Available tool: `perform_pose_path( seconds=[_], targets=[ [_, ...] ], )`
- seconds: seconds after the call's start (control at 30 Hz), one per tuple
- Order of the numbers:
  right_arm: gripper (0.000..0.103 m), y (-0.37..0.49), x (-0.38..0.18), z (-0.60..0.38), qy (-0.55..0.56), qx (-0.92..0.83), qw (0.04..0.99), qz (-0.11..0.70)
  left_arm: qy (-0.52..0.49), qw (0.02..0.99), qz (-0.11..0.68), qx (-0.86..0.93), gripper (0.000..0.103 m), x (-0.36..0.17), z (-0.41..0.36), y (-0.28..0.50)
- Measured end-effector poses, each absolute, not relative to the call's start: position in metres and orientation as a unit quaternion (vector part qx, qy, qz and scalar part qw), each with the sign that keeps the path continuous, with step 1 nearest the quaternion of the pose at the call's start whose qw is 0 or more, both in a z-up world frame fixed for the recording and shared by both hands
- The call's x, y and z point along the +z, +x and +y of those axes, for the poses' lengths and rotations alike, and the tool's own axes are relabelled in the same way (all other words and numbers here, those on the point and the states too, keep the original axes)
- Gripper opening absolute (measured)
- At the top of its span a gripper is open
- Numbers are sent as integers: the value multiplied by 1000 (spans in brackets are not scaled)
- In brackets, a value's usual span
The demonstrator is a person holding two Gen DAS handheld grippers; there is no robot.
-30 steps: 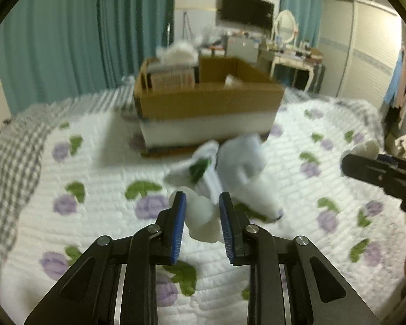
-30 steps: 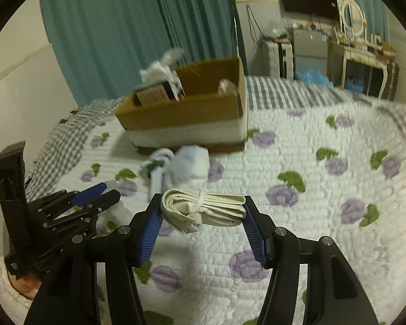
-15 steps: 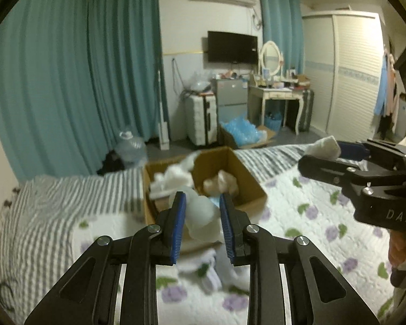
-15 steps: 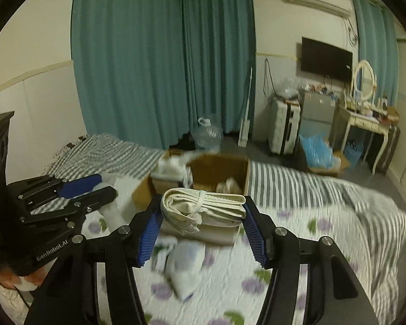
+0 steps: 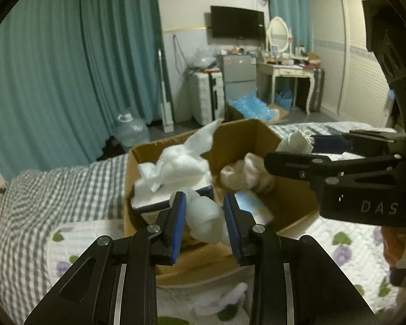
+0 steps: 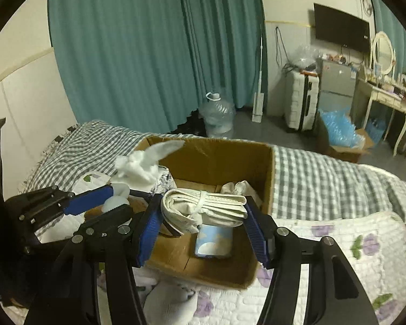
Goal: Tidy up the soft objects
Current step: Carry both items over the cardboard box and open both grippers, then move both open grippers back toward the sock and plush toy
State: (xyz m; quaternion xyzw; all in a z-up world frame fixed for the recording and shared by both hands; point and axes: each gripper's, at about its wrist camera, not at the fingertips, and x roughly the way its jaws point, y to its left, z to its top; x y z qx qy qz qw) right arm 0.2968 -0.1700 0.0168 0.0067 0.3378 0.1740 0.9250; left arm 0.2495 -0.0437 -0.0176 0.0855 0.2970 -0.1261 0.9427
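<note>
My left gripper is shut on a soft white lumpy object and holds it over the near edge of an open cardboard box on the bed. My right gripper is shut on a cream folded cloth bundle tied with a strap, above the same box. Inside the box lie white fluffy stuffing, a beige crumpled cloth and a light blue packet. The left gripper also shows at the left of the right wrist view.
The box sits on a bed with a white floral quilt and a grey checked blanket. More white soft items lie on the quilt in front of the box. Teal curtains, a water jug, suitcase and dressing table stand beyond.
Both grippers rose from low over the quilt and moved forward to above the box, each still holding its item. The socks on the quilt now lie below and behind the fingers.
</note>
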Motion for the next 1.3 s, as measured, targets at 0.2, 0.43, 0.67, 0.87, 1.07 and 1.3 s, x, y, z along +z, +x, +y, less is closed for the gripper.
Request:
perform_pose_path(
  seconds=[0.2,0.43,0.67,0.87,1.07,1.3],
  targets=[
    [88,304,11,-173,12,169,930,327,76,956,267,-96,82,-11,-36,242],
    [89,276,48,-180,2,143,943,301,70,965,243,-68,82,27,-23,215],
    [101,198,129,-176,-30,121,961,245,62,981,175,-52,93,102,-9,140],
    [102,121,181,-171,-37,117,971,206,51,988,136,-51,94,140,3,86],
    [102,64,193,-161,-42,117,977,172,30,989,136,-48,95,140,12,56],
    [102,55,142,-148,-71,115,971,198,27,985,168,-29,95,88,18,54]
  ],
)
